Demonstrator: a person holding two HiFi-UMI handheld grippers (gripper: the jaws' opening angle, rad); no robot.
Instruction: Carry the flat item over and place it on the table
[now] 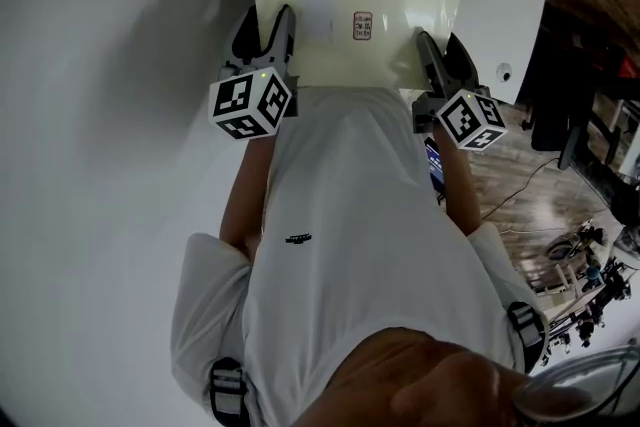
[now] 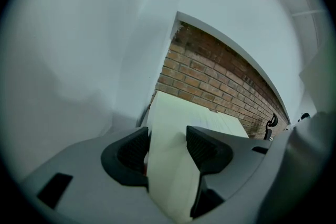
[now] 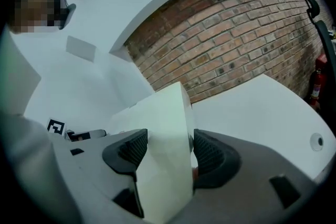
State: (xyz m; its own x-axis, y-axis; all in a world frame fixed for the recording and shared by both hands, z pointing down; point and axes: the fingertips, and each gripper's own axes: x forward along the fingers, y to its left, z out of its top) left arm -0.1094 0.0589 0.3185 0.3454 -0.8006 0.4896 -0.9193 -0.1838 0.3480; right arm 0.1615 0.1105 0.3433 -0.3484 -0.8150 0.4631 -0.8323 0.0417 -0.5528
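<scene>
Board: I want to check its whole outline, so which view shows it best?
The head view: the board shows almost whole there, top face up, pinched at its near edge by the left gripper and the right gripper. Each gripper view shows only a narrow slice of it between the jaws.

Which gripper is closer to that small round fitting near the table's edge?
Right. The right gripper, shut on the flat board at its right edge, is beside the round fitting. The left gripper holds the opposite edge, beyond the board.
</scene>
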